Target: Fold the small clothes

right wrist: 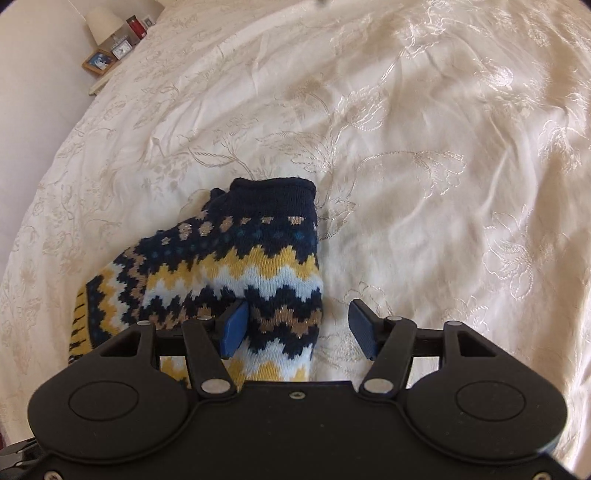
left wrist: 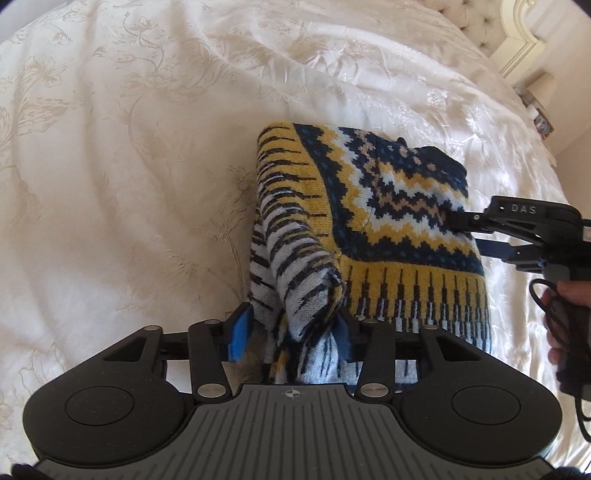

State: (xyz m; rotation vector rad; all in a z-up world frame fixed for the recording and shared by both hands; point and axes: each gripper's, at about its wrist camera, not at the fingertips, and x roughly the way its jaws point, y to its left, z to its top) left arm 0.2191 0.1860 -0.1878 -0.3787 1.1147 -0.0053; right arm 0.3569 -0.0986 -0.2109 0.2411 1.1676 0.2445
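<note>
A knitted sweater (left wrist: 369,206) in navy, yellow and white zigzags lies folded on the bed. In the left wrist view a striped fold of it bunches up between the fingers of my left gripper (left wrist: 292,334), which stand well apart, so the gripper is open. My right gripper (left wrist: 467,230) reaches in from the right at the sweater's edge. In the right wrist view the sweater (right wrist: 229,266) lies lower left with its navy collar farthest away. The right gripper (right wrist: 298,328) is open, its left pad over the knit and its right pad over bare bedspread.
A cream embroidered bedspread (left wrist: 129,166) covers everything around the sweater. A padded headboard (left wrist: 517,40) shows at the upper right. A bedside table with a lamp (right wrist: 103,22), a photo frame (right wrist: 99,62) and a clock stands far left. A hand (left wrist: 570,295) holds the right gripper.
</note>
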